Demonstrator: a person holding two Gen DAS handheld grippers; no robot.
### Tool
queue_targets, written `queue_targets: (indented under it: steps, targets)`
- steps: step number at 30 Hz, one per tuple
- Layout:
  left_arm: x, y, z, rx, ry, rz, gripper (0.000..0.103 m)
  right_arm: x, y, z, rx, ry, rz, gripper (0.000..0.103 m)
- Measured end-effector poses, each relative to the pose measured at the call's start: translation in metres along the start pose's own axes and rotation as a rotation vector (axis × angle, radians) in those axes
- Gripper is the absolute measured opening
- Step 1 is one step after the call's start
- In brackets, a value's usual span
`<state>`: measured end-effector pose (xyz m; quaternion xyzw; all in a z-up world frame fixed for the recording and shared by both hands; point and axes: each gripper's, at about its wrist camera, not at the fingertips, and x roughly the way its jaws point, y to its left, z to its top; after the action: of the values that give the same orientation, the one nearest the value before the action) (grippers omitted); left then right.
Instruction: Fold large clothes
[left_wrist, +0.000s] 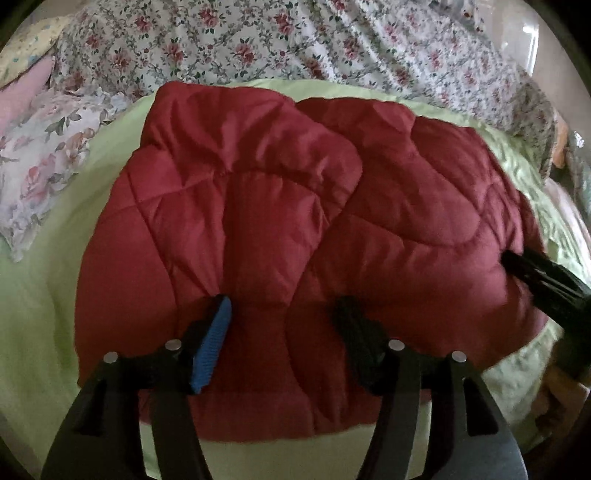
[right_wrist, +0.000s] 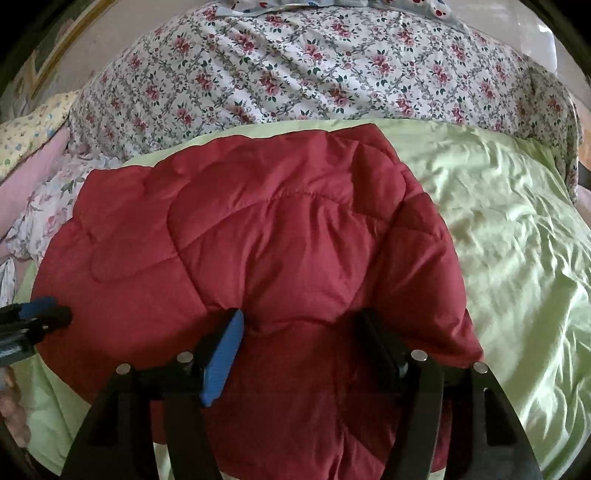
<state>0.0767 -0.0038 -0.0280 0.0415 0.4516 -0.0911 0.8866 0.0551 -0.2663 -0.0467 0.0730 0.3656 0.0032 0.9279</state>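
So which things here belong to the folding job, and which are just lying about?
Job: red quilted jacket, left gripper, right gripper.
Lying about: green sheet, rose-print bedding, floral pillow.

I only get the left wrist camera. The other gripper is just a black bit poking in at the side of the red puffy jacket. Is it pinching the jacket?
Observer: I see no pinch. In the right wrist view the right gripper has its jaws standing wide apart, with the red jacket lying under and between them.
Operator: Is there room next to the jacket on that side?
Observer: Yes. A wide stretch of wrinkled green sheet lies uncovered to the jacket's right.
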Motion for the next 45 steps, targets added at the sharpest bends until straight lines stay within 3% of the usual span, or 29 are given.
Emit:
queue_targets:
  steps: [12,21,26,30,37,45]
  targets:
    - [0.023,0.0,0.011,-0.029,-0.037,0.044,0.066,0.01,-0.002,0.002,0.012,-0.006,-0.006,0.069]
    - [0.004,0.008,0.008,-0.067,-0.035,0.024,0.066,0.005,-0.002,0.004,0.039,0.025,0.001,0.071]
    - [-0.014,0.018,0.008,-0.085,-0.034,0.049,0.067,-0.016,0.008,0.007,0.058,0.021,0.002,0.072]
    - [-0.02,0.02,0.009,-0.089,-0.024,0.093,0.079,-0.034,0.024,0.006,0.032,-0.003,0.047,0.072]
    - [-0.021,0.025,0.006,-0.094,-0.015,0.107,0.081,-0.033,0.058,0.004,-0.056,0.015,0.101,0.075]
    - [-0.011,0.028,0.003,-0.085,-0.01,0.113,0.087,-0.003,0.069,0.008,-0.099,0.045,0.078,0.08]
